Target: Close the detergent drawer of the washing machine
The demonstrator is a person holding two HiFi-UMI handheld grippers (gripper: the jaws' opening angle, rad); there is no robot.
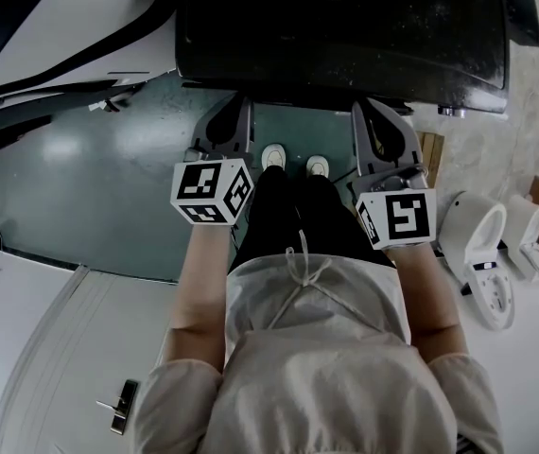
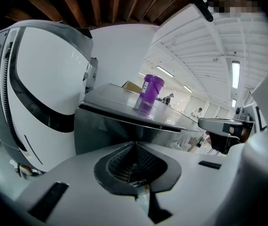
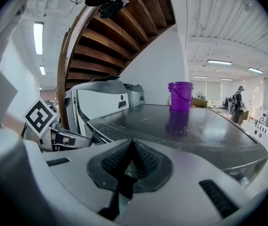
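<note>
Head view: a person stands facing a washing machine (image 1: 345,26) whose dark, glossy, flat top fills the upper frame. The left tongs (image 1: 224,121) and right tongs (image 1: 380,126) point forward at its front edge, side by side and about equally near. The detergent drawer cannot be made out. It probably sits on the front face under the top's overhang, ahead of and below both tongs.

Left gripper view: the left tongs (image 2: 135,147) are pressed together on nothing, their ribbed black pads meeting. Beyond them the machine's grey metal top carries a purple bucket (image 2: 150,91).

Right gripper view: the right tongs (image 3: 130,144) are likewise together and empty. The speckled top stretches ahead, with the bucket upright on it.
</note>
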